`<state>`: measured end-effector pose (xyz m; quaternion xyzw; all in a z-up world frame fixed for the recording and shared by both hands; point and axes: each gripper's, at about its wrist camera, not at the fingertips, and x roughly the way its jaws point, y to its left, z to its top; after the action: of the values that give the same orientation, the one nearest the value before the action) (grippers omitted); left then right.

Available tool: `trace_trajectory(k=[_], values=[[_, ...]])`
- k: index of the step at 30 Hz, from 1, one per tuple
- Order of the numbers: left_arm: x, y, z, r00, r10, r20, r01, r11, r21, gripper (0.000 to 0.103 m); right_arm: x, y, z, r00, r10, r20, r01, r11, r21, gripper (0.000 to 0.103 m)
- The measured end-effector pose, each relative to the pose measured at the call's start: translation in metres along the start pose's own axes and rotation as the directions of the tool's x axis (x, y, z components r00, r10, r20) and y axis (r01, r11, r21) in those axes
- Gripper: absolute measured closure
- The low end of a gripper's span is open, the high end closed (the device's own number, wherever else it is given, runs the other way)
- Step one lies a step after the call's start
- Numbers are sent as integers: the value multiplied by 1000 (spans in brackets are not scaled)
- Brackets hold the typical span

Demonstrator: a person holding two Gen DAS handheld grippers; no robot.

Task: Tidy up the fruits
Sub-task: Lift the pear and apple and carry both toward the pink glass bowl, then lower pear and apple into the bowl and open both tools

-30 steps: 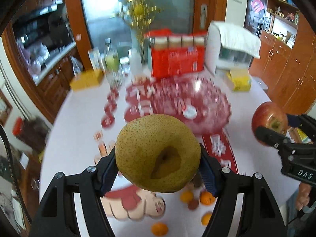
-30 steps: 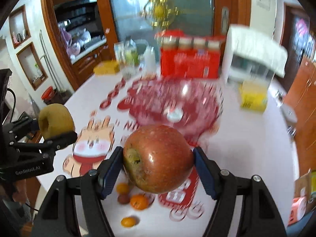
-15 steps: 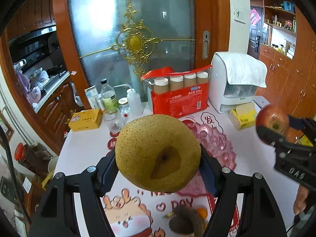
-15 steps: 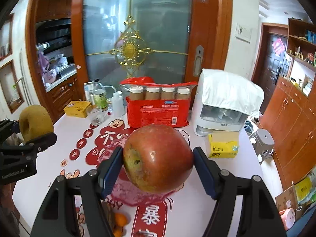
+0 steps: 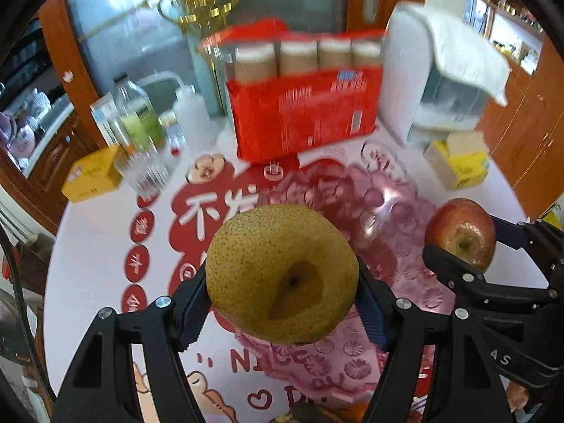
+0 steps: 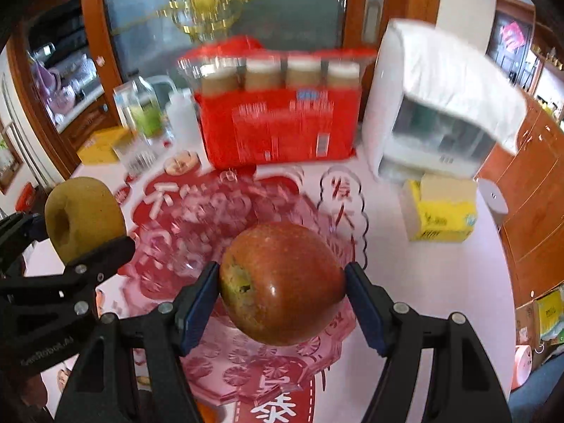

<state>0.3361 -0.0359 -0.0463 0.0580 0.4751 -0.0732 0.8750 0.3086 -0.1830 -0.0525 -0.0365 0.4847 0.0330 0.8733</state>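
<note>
the left gripper [image 5: 282,299] is clamped on a yellow pear [image 5: 282,273] and the right gripper [image 6: 282,303] on a red apple [image 6: 282,283], both held above a clear glass bowl [image 5: 398,211] on the table [image 5: 91,243]; the blurred bowl seems empty. behind it, a red pack [image 5: 303,116] holds four bottles.

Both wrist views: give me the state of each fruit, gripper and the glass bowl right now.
pear: clamped in the left gripper, off the table
apple: clamped in the right gripper, off the table
clear glass bowl: on the table beneath both fruits, appears to hold no fruit
red carton: upright behind the bowl
</note>
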Motion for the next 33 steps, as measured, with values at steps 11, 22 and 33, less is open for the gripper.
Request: trace_trajectory(k=[11,22,33], values=[[86,-7,-16,989,-20,-146,22,1000,13,32,76,1,-31,988,-16,-152,7,999,-54,31],[110,-18,-24,983,-22,-182,35,997,64,31,93,23,-40,987,-11,-158,-14,988,-157,30],[106,-27,-31,978,-79,-193,91,994,54,4,93,25,-51,986,41,-163,-69,983,-170,29]])
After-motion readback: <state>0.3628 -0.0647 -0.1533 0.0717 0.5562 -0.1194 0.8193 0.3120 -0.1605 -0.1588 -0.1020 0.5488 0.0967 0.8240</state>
